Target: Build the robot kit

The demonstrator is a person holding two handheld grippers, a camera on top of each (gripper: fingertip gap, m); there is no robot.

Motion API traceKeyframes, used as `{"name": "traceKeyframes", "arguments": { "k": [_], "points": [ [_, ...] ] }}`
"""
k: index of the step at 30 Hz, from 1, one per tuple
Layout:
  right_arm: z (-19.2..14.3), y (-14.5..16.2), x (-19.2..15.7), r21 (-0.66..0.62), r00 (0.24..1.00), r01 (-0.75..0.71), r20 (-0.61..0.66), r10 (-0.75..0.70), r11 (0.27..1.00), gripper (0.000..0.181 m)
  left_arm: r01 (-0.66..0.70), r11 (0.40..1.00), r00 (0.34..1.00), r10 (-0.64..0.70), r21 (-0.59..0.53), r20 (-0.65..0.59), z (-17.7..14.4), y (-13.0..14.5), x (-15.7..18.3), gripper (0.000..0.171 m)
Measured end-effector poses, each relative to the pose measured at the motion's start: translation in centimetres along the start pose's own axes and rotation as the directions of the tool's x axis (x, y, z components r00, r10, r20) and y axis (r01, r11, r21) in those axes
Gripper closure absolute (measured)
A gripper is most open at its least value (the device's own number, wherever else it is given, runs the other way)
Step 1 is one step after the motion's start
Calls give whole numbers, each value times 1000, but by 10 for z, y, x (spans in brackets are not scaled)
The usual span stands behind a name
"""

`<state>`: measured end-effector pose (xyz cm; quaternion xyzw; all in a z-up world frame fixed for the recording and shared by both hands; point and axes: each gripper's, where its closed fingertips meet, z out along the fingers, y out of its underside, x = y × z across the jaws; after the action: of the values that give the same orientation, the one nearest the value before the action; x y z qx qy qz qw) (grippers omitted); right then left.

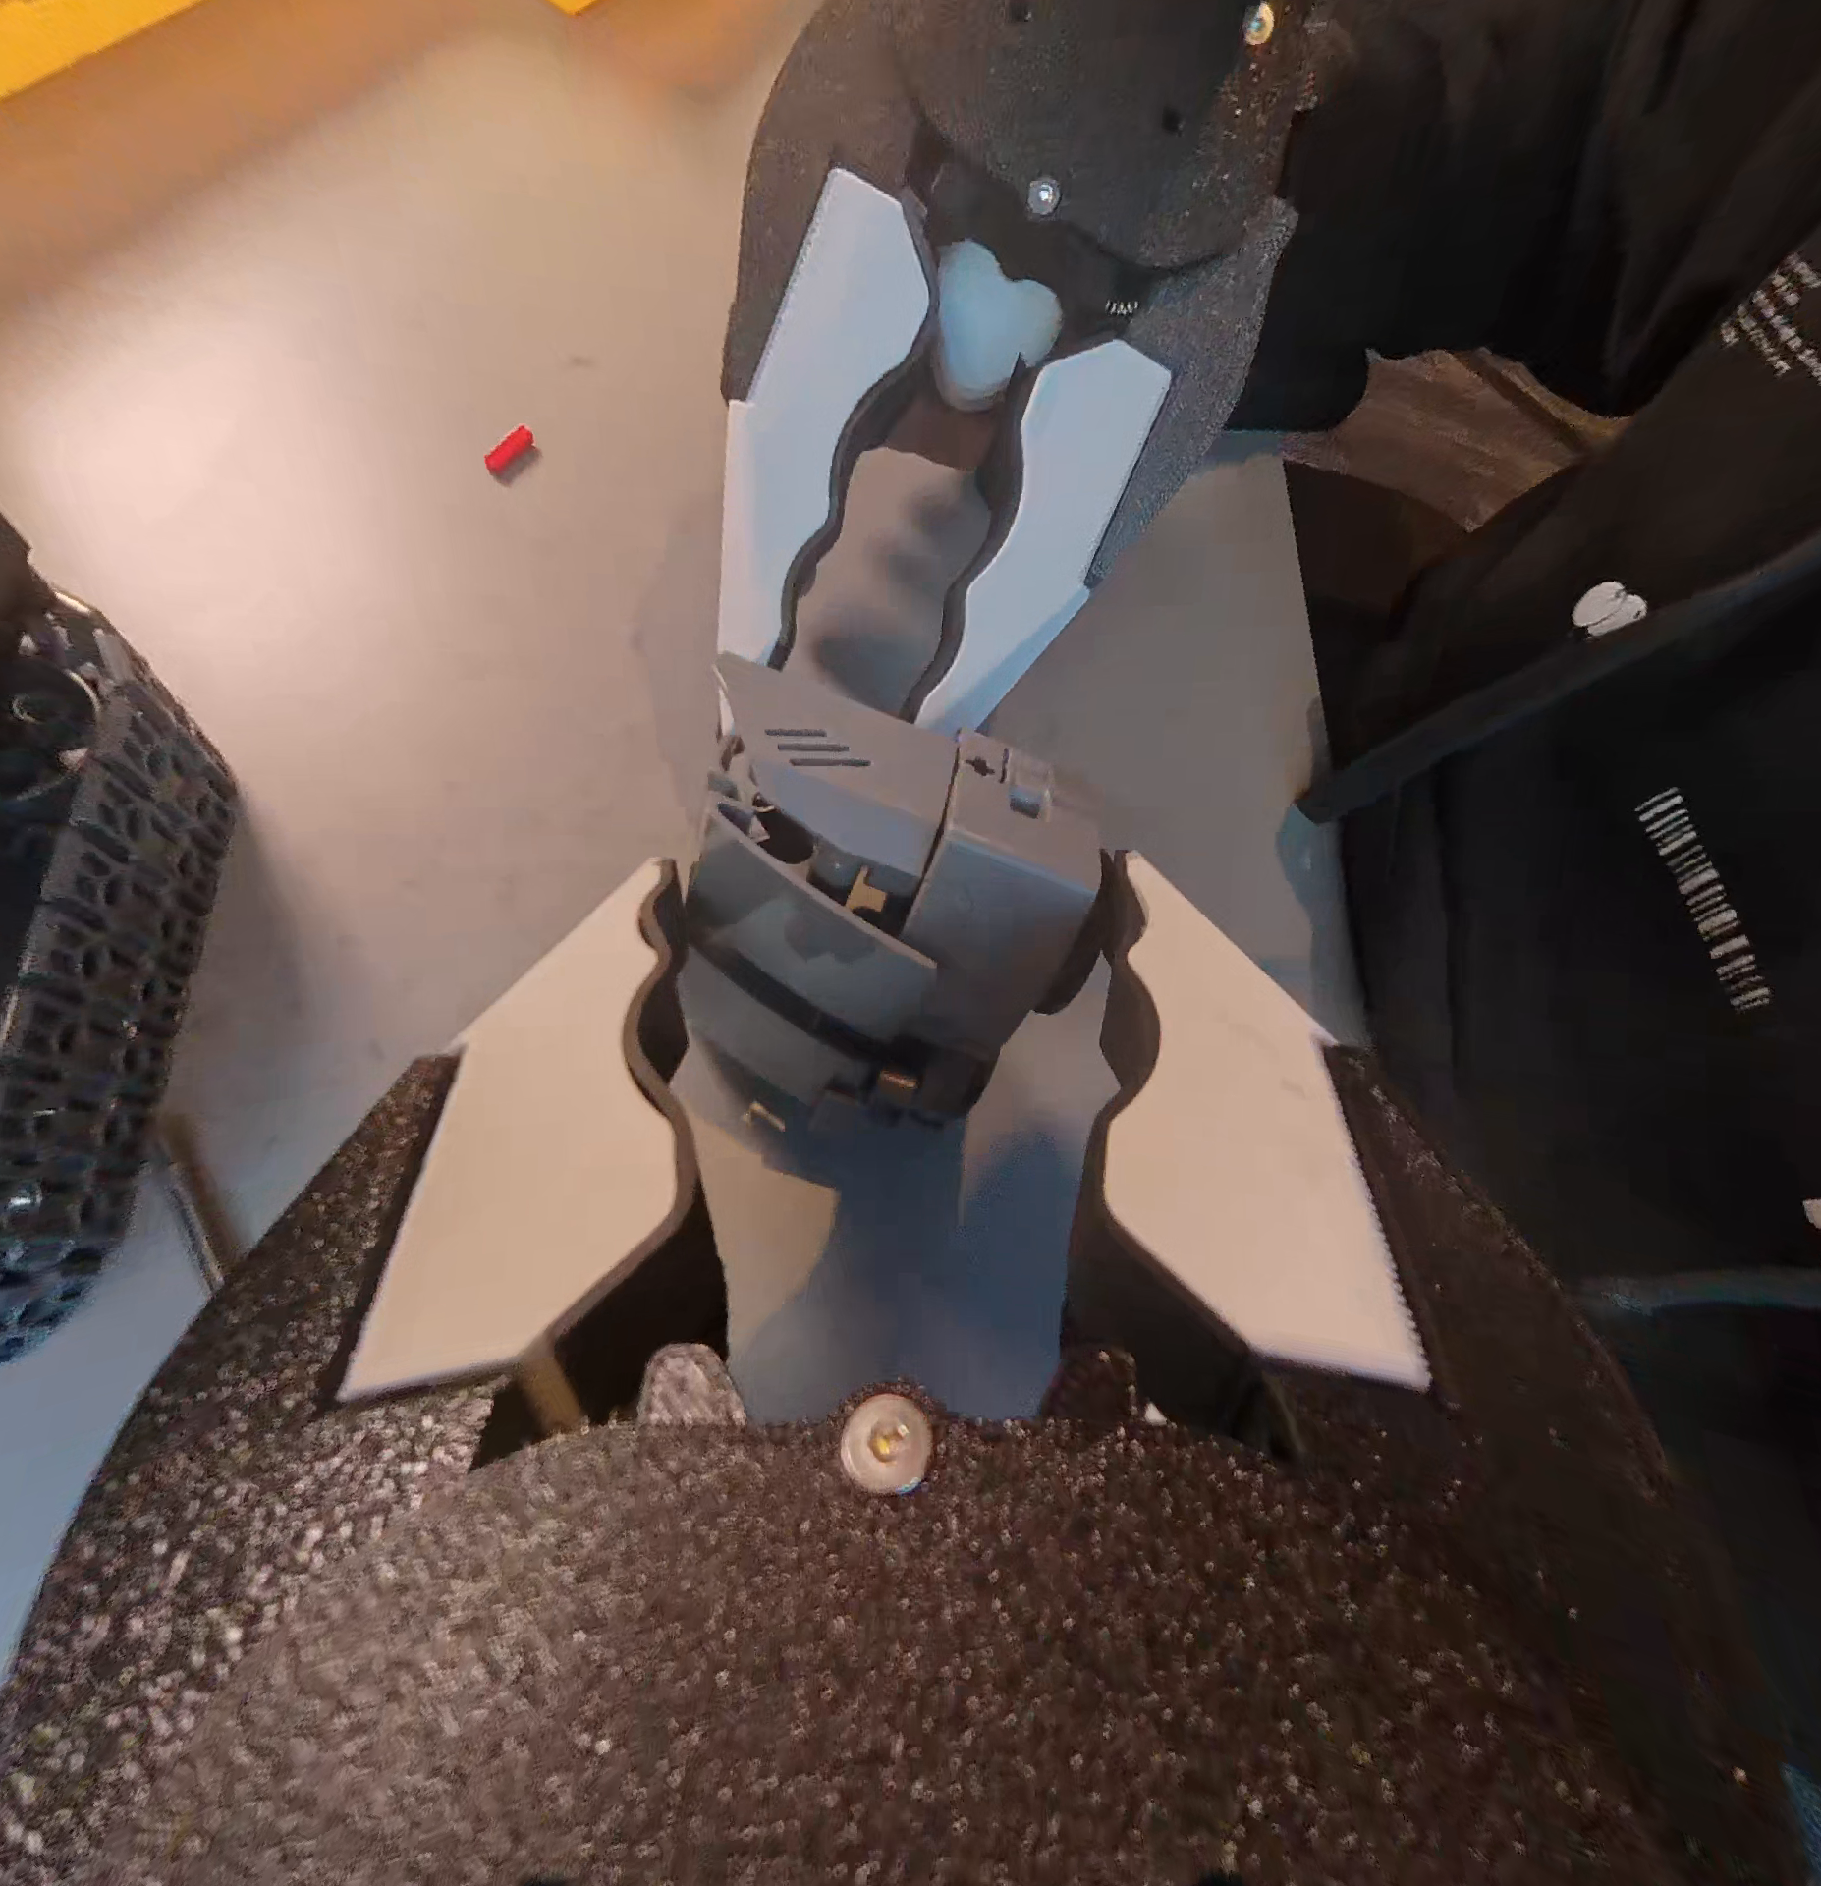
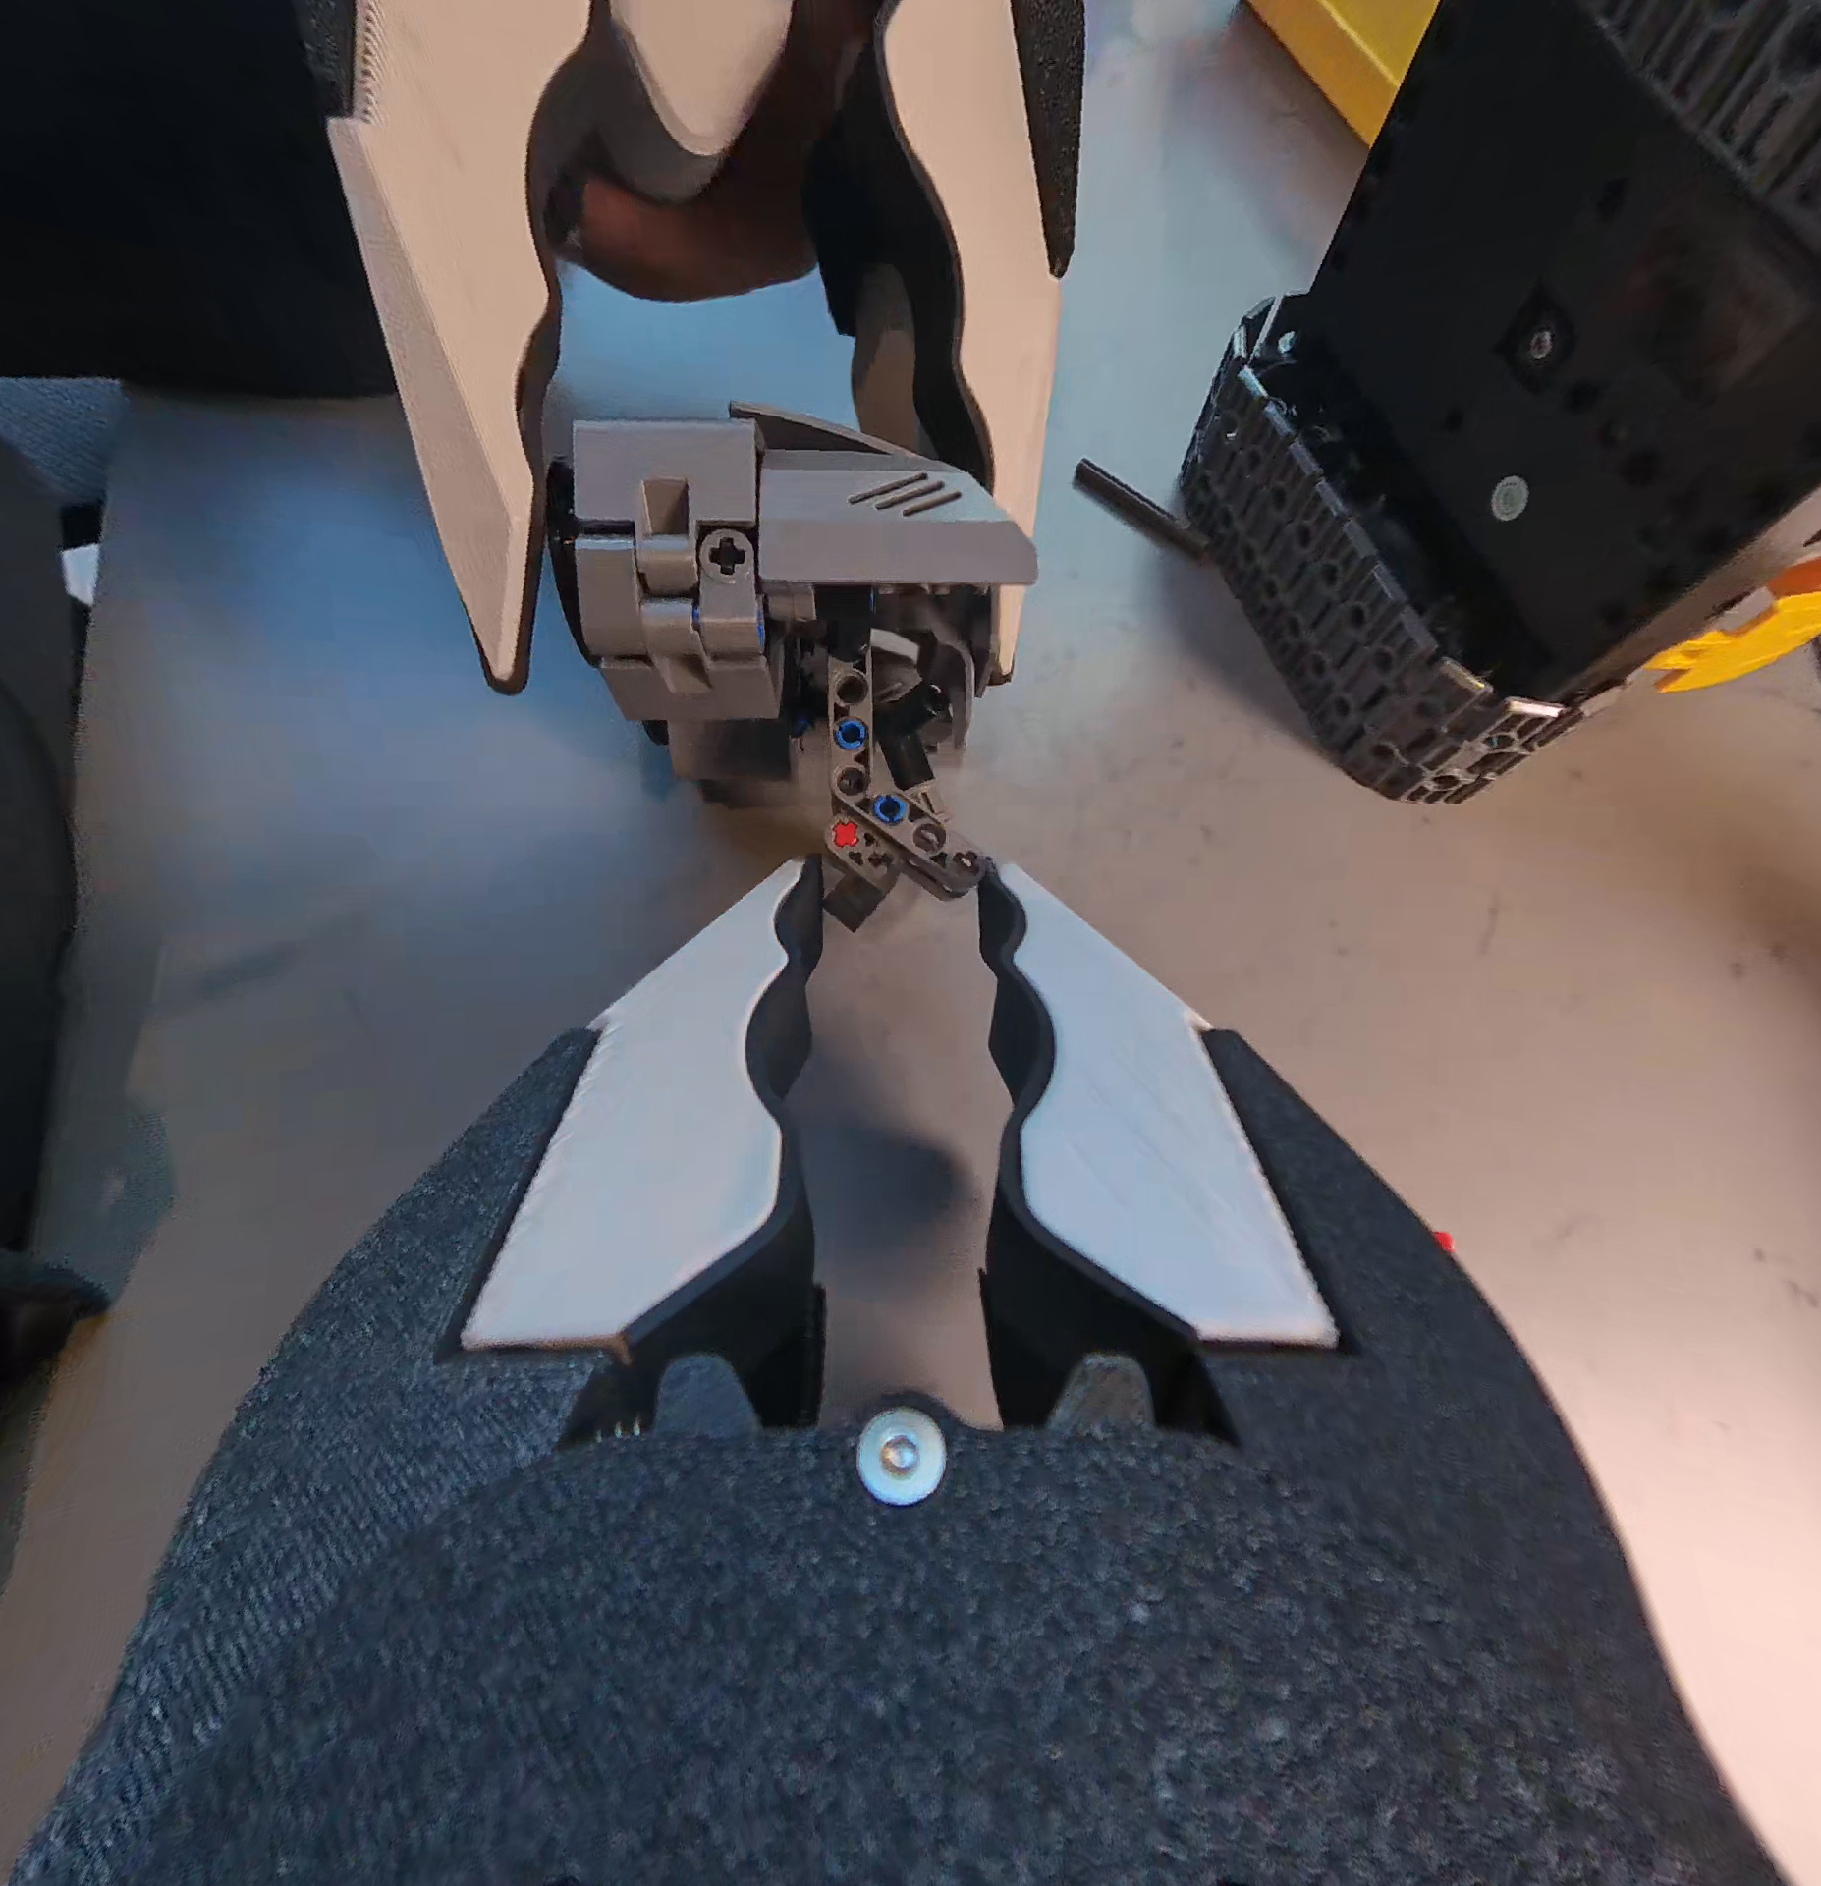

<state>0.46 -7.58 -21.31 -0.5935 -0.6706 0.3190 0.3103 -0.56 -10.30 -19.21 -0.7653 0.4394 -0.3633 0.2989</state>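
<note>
One grey brick assembly [image 1: 886,919] is clamped between the two fingers of the left gripper [image 1: 886,898], held above the pale table [image 1: 376,663]. In the right wrist view the same assembly [image 2: 743,551] is seen between those fingers, with one bent grey beam [image 2: 876,796] hanging from its underside; two blue pins and one red pin are set in the beam.

The right gripper [image 2: 896,878] is placed just before the lower end of the beam, its two fingers apart with the beam's tip at the gap; whether they touch it cannot be told. In the left wrist view this gripper [image 1: 845,684] is seen at the far side of the assembly.

One black tracked vehicle [image 2: 1498,459] with yellow parts stands on the table at the right, and one black rod [image 2: 1141,505] lies just beside its track. One small red piece [image 1: 509,450] lies alone on the table, well apart from the rest.
</note>
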Motion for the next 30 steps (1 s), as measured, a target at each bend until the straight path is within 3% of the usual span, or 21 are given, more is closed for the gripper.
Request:
{"name": "traceKeyframes", "arguments": {
  "k": [13,16,18,22,30],
  "points": [
    [0,8,-9,11,993,18,112,-19,1000,153,9,990,999,-1,140,-54,-4,-4,-2,95],
    [-1,5,-9,34,993,-5,122,1,999,154,119,977,988,-100,174,-116,-8,-9,-4,96],
    [-4,0,-9,63,988,-52,146,42,997,155,294,932,944,-249,211,-218,-12,-16,-7,96],
    [-9,-7,-5,111,976,-148,178,127,983,156,568,792,795,-456,225,-400,-18,-23,-15,96],
    [-13,-13,-2,150,961,-218,206,185,964,160,729,654,645,-556,203,-524,-22,-27,-19,97]
  ]
}}
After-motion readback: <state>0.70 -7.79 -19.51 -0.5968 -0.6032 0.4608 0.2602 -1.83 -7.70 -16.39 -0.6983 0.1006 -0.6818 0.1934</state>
